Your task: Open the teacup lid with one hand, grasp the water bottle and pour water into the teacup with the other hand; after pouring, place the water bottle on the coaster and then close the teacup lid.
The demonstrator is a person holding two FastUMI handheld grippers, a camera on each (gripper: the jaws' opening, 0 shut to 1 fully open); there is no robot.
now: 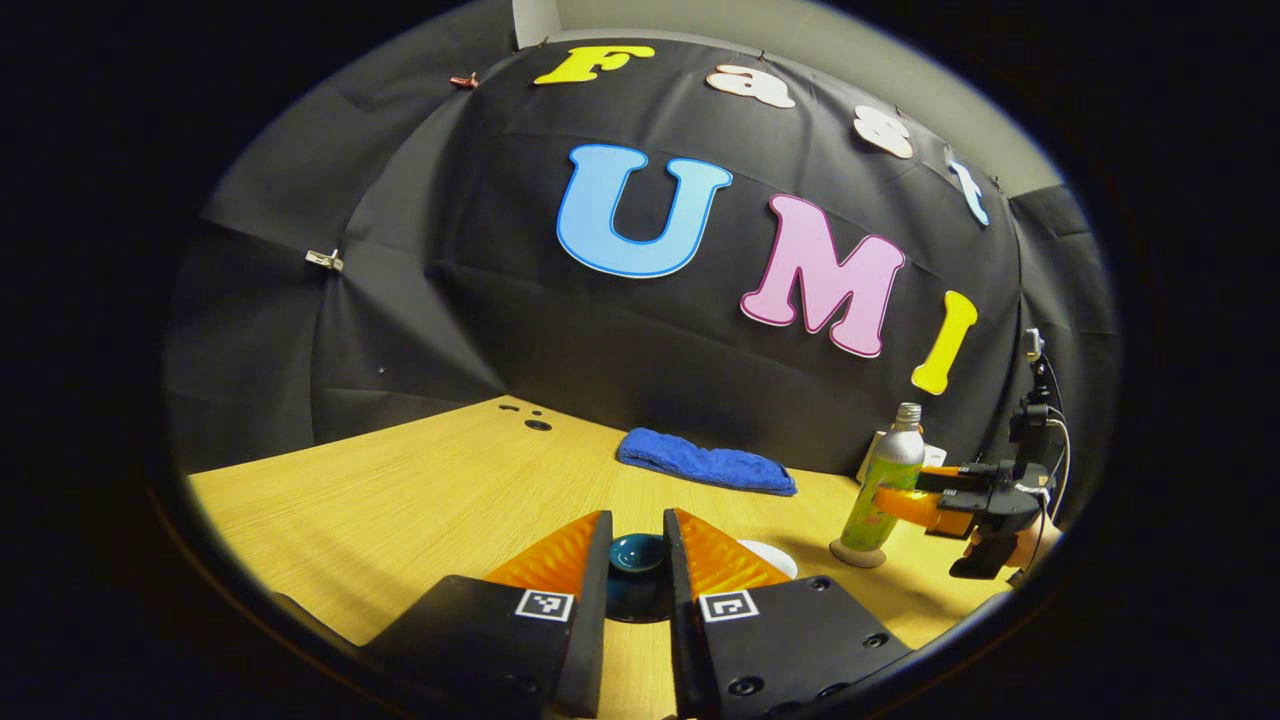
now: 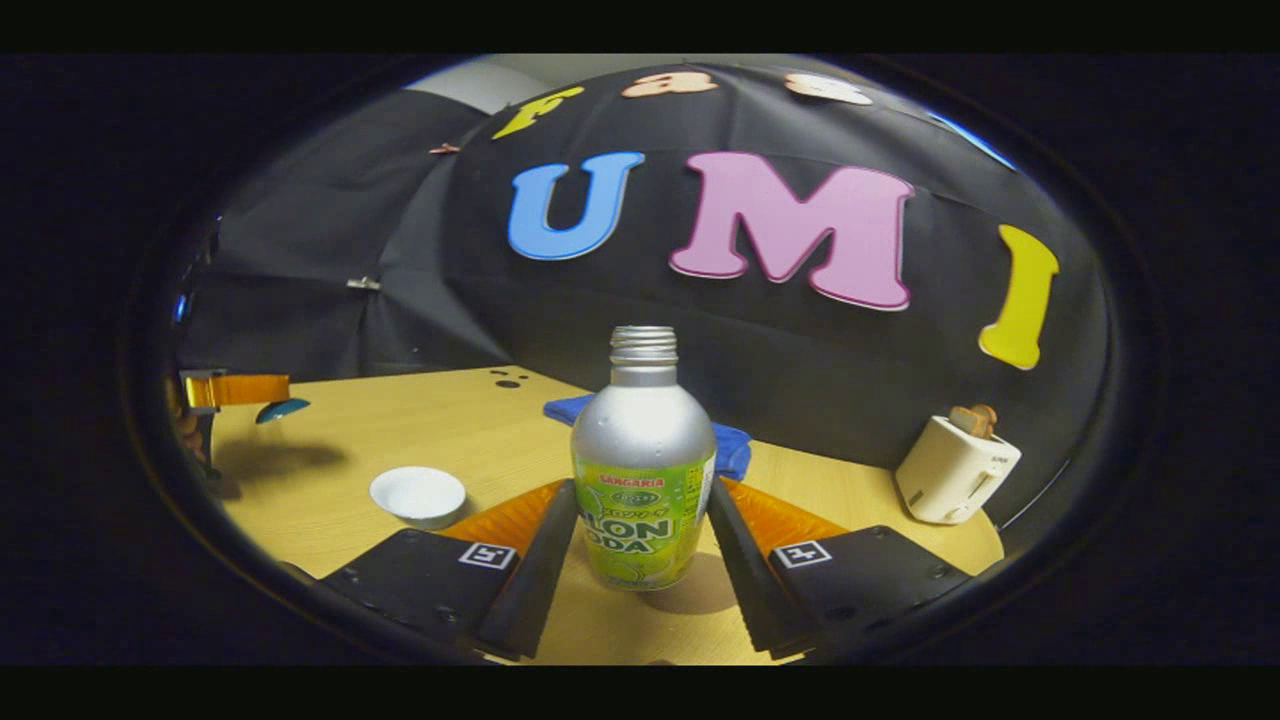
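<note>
In the left gripper view, the left gripper (image 1: 637, 560) sits at six o'clock with its jaws drawn narrow on the dark blue teacup lid (image 1: 637, 553) — the round knob is pinched between both fingers. The white teacup (image 1: 775, 556) peeks out just beyond the right finger, on the wooden table (image 1: 400, 490). At four o'clock the water bottle (image 1: 885, 480) stands upright on a round coaster (image 1: 858, 553), and the right gripper (image 1: 895, 495) reaches in from the edge with its fingers at the bottle's sides. A folded blue cloth (image 1: 705, 462) lies toward the back wall, near the centre.

In the right gripper view, the bottle (image 2: 643, 470) stands at the centre, uncapped (its threaded neck is bare), between the right gripper's (image 2: 643, 545) fingers; the jaws stand about as wide as the bottle, but whether both press on it cannot be told. The open teacup (image 2: 418, 495) rests at eight o'clock. At nine o'clock the left gripper (image 2: 270, 400) holds the lid (image 2: 282, 409) above the table. A white toaster (image 2: 955, 468) sits at four o'clock.
</note>
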